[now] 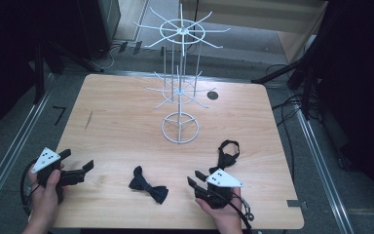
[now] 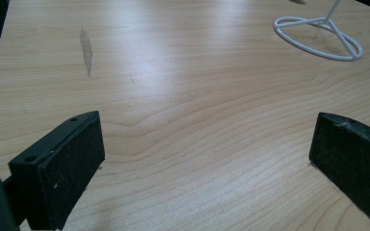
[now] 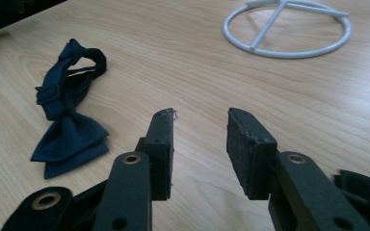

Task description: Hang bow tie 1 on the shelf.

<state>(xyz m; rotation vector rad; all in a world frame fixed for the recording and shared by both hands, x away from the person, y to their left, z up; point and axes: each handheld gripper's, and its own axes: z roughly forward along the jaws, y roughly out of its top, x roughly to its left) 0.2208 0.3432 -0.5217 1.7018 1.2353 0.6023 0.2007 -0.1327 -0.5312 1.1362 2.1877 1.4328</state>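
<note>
A pale wooden table (image 1: 117, 122) carries a tall white wire display stand (image 1: 180, 73) toward its far middle, round foot flat on the wood and two tiers of spoke-like hooks above; every place here is taken from that foot. Nearer the person and a little to the left of it lies the navy bow tie (image 1: 148, 186), flat, strap loop spread, touched by nothing; a second black bow tie (image 1: 228, 152) lies nearer and to the right, just beyond the right gripper (image 1: 195, 179). That gripper sits between the two ties, jaws part-way apart with bare wood between them; the left gripper (image 1: 78, 165) hovers far to the left of the foot, jaws spread wide and empty.

The work appears to be picking up the navy tie for hanging; a sound pickup would likely take the knot or strap squarely, jaws low to the wood, so the cloth does not slide.

The high view gives the stand's hooks and both hands; the right gripper view shows the navy tie's folds and strap (image 3: 70, 120) close up; the left gripper view shows a grey smear (image 2: 85, 50) on the wood.
</note>
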